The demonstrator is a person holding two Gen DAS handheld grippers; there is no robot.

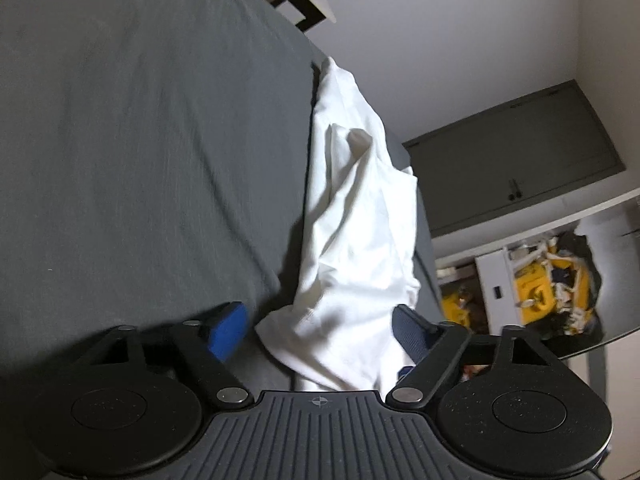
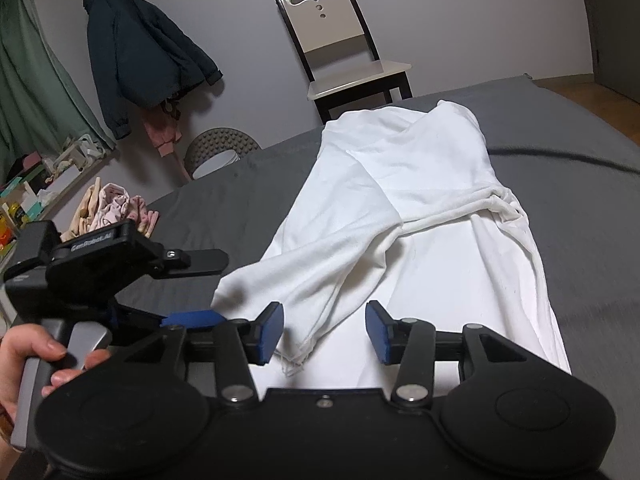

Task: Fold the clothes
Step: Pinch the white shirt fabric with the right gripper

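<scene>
A white garment point(image 2: 420, 208) lies partly folded lengthwise on the grey bed sheet point(image 2: 580, 200), with a sleeve doubled across its middle. My right gripper point(image 2: 326, 332) is open just above the garment's near hem, and a frayed corner of cloth sits between its blue pads point(image 2: 272, 332). In the left wrist view, my left gripper point(image 1: 320, 334) is open too, its pads wide apart with a bunched edge of the white garment point(image 1: 352, 240) lying between them. In the right wrist view a hand point(image 2: 28, 356) holds the left gripper point(image 2: 204, 288) at the garment's left edge.
A chair point(image 2: 352, 76) stands beyond the bed's far edge, and a round stool point(image 2: 222, 152) is beside it. A dark jacket point(image 2: 136, 48) hangs on the wall. Pink clothes point(image 2: 116, 208) are piled left of the bed. A grey cabinet point(image 1: 520, 152) and cluttered shelves point(image 1: 540, 280) lie to the right.
</scene>
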